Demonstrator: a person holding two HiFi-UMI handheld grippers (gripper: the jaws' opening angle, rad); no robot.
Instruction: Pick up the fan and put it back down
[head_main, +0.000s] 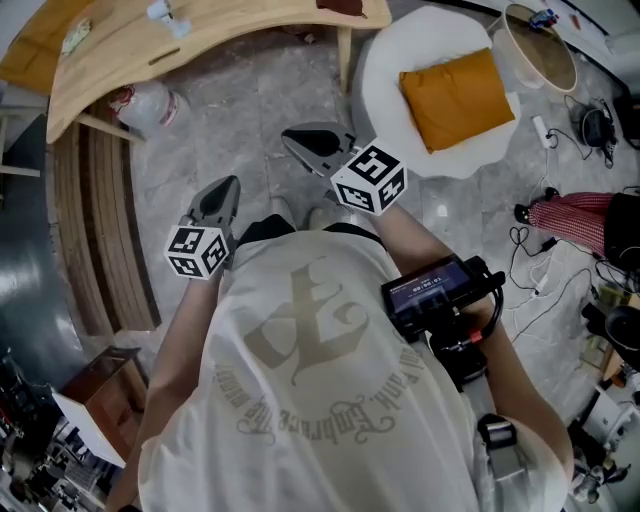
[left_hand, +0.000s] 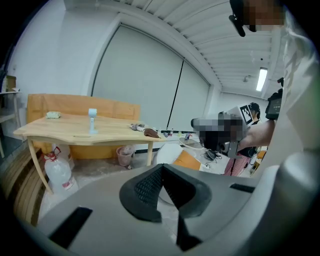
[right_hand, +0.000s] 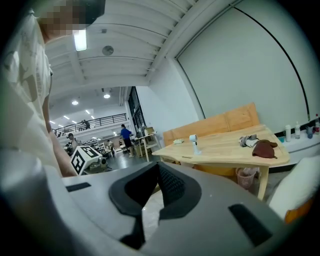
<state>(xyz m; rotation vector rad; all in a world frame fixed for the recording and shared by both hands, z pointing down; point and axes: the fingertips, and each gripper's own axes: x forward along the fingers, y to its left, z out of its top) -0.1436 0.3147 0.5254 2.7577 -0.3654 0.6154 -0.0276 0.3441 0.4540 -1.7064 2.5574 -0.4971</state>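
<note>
The left gripper (head_main: 226, 188) and right gripper (head_main: 300, 140) are held out before the chest, tilted slightly down, the right further forward. Both have fingers (left_hand: 145, 187) together, empty.

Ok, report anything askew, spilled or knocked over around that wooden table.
Nothing stands out. The fan stands upright on the wooden table, the plastic jug by its leg is upright too, and nothing is spilled. Only loose cables sprawl across the floor.

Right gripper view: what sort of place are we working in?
Probably a large open lab or workshop hall: ribbed ceiling with strip light, mezzanine railing over distant workbenches, and cables strewn across the floor.
</note>
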